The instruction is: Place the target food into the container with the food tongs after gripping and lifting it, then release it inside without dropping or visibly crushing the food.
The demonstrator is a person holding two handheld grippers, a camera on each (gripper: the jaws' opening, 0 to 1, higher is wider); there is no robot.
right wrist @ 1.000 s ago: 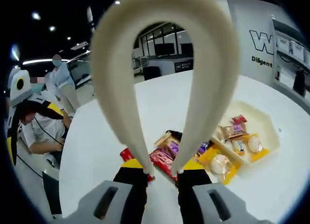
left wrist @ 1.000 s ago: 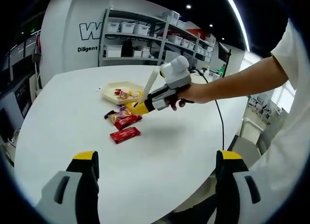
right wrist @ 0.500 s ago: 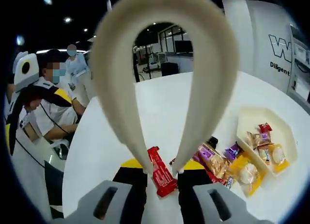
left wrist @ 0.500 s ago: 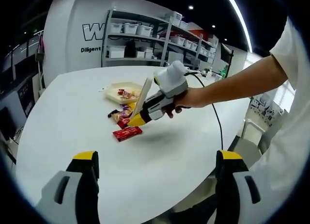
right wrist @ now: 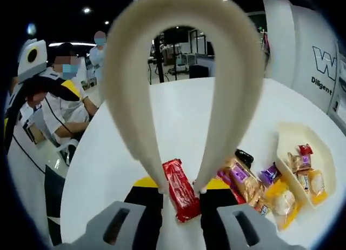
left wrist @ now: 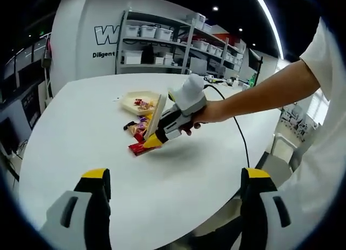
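In the right gripper view the right claw (right wrist: 181, 193) holds a pair of cream food tongs (right wrist: 181, 71) that loop up in front of the camera, its jaws pinched on the two tong arms. The tong tips stand on either side of a red snack packet (right wrist: 180, 188) lying flat on the white tabletop (right wrist: 178, 117); whether they touch it I cannot tell. Just beside it lies a loose cluster of other snack packets (right wrist: 246, 179), and past those sits a pale yellow tray (right wrist: 292, 139) with a few packets inside.

In the left gripper view the left claw (left wrist: 172, 190) hovers wide, nothing between its jaws, well back from the snacks. From there a person's hand (left wrist: 208, 113) is seen gripping the right gripper, tongs angled down onto the red packet, with the tray near behind
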